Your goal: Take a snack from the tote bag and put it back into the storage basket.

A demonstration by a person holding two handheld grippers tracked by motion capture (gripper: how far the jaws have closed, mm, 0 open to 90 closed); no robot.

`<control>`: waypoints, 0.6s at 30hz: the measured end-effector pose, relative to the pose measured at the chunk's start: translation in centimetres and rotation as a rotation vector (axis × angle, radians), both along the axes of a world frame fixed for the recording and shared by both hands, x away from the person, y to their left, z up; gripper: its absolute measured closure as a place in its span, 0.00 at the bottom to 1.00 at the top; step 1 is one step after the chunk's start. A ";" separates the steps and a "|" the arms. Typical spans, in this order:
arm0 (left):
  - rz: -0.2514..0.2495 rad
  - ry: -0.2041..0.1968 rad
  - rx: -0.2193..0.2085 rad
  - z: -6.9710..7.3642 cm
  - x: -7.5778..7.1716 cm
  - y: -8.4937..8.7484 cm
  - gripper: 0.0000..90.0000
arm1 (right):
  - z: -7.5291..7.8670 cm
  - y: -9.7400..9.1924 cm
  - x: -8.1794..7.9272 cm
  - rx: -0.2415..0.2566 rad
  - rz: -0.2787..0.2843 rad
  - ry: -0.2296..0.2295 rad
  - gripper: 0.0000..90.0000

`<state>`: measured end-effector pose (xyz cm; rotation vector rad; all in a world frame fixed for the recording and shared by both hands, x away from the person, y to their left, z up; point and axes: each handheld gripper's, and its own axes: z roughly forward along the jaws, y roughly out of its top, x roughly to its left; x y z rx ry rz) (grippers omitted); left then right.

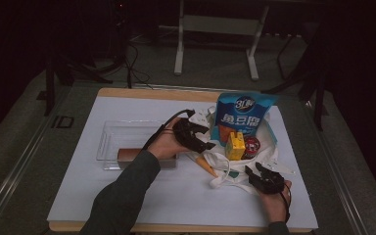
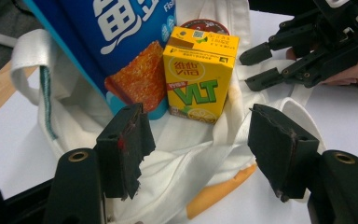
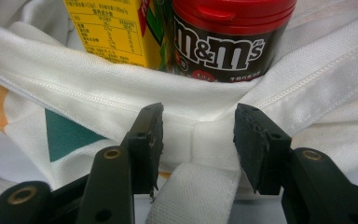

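A white cloth tote bag [image 1: 235,169] with orange and green patches lies on the white-covered table [image 1: 127,196], toward its right half, and holds three things: a tall blue snack packet [image 1: 244,115] standing at the back, a small yellow drink carton [image 1: 235,145] upright in front of it, and a dark round candy tub with a red lid [image 1: 251,145] just beside the carton. The left tool [image 1: 206,138] hovers at the bag's left edge with its jaws spread; in the left gripper view the white fabric [image 2: 191,154] lies between and below the pads, but they do not press on it, and the carton [image 2: 198,86] stands just beyond them. The right tool [image 1: 253,171] sits at the bag's near edge, jaws also spread; in the right gripper view the bag's white woven strap [image 3: 193,196] runs up between the pads, untouched on both sides. To the left of the bag, a clear plastic tray [image 1: 122,134] rests on the table with a brown box [image 1: 129,154] at its near side.
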<state>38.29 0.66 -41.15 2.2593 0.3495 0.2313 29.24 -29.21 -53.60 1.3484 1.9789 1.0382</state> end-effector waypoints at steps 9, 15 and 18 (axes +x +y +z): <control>-0.002 0.006 0.006 -0.6 0.7 -1.5 0.43 | 0.0 0.0 0.0 0.002 0.000 0.003 0.58; -0.002 0.006 0.001 -0.7 1.0 -2.2 0.43 | 0.0 0.0 0.0 0.002 0.000 0.002 0.58; -0.002 0.004 0.000 -0.7 1.1 -2.4 0.41 | 0.0 0.0 0.0 0.004 0.001 0.002 0.58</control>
